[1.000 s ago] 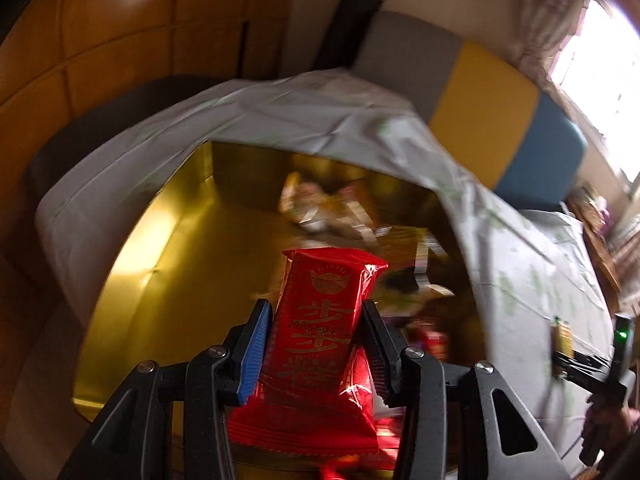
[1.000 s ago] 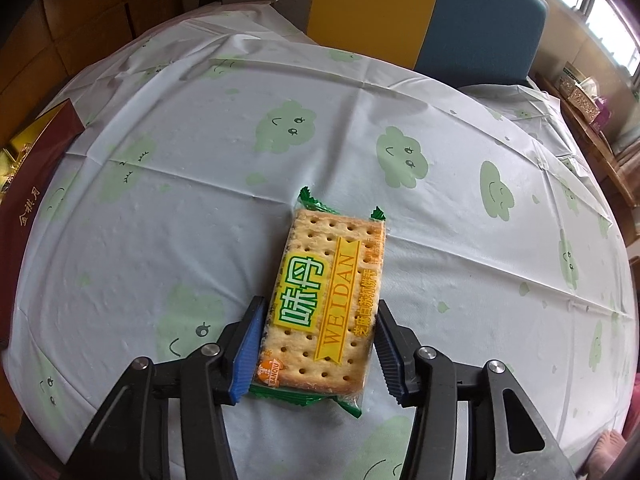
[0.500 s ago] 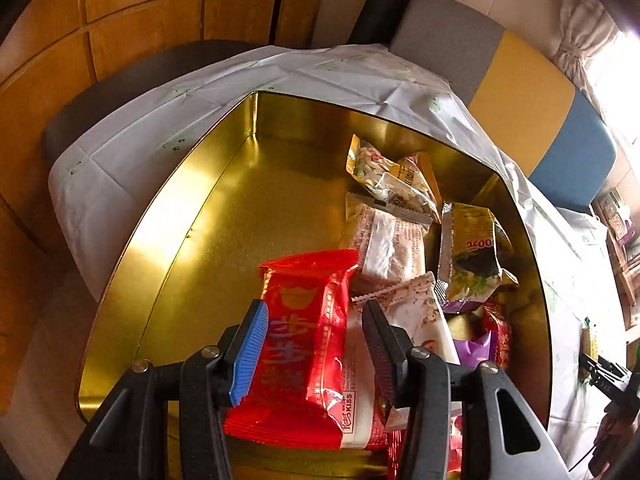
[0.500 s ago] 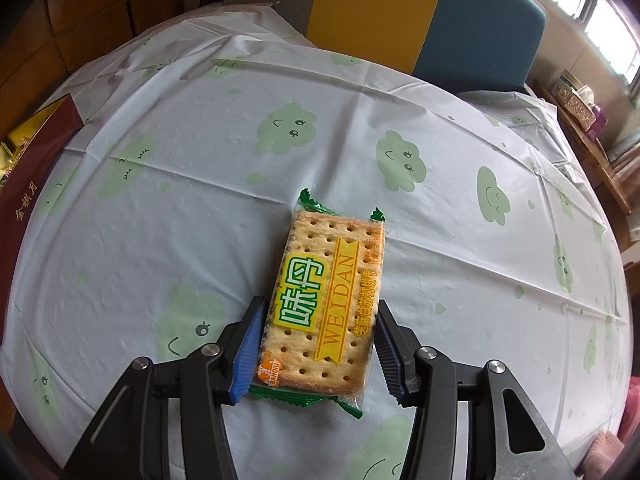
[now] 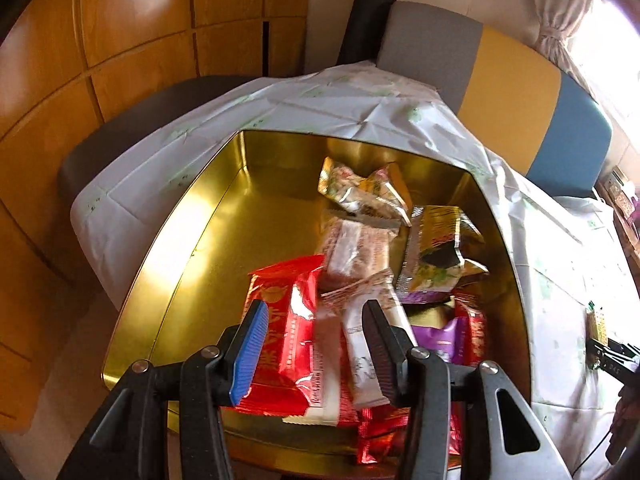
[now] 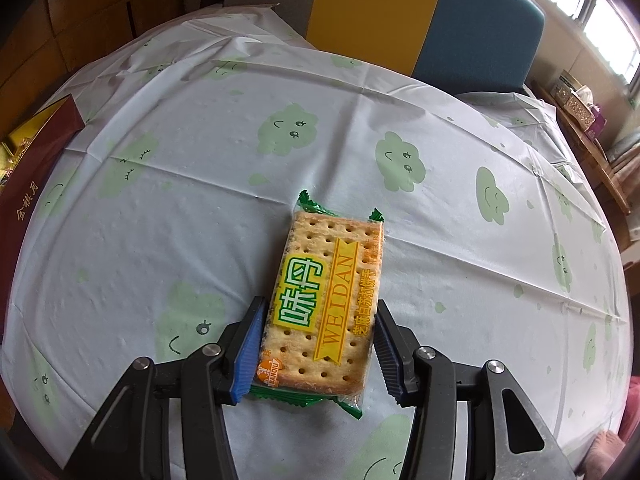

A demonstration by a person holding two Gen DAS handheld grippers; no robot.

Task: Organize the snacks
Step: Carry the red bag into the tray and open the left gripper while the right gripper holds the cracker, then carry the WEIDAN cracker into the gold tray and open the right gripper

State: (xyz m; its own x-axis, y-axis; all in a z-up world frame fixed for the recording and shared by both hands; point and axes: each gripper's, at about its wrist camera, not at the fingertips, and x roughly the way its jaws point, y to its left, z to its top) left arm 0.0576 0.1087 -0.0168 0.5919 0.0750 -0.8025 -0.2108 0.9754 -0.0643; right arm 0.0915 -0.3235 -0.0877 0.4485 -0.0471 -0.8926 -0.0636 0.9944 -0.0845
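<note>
Released from the left gripper's (image 5: 316, 346) just-opened fingers, the red snack packet (image 5: 282, 344) lay in the gold tin (image 5: 192, 240), while the right gripper's (image 6: 316, 350) fingers clamped the Weidan cracker pack (image 6: 326, 300)

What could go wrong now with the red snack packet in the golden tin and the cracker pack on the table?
1. The left hand-held gripper has just been opening; the red snack packet leans on other packs and may snag a finger on withdrawal.
2. The right hand-held gripper grips the cracker pack only near its lower end, so it may tilt or slip when lifted, and hard squeezing might break crackers.
</note>
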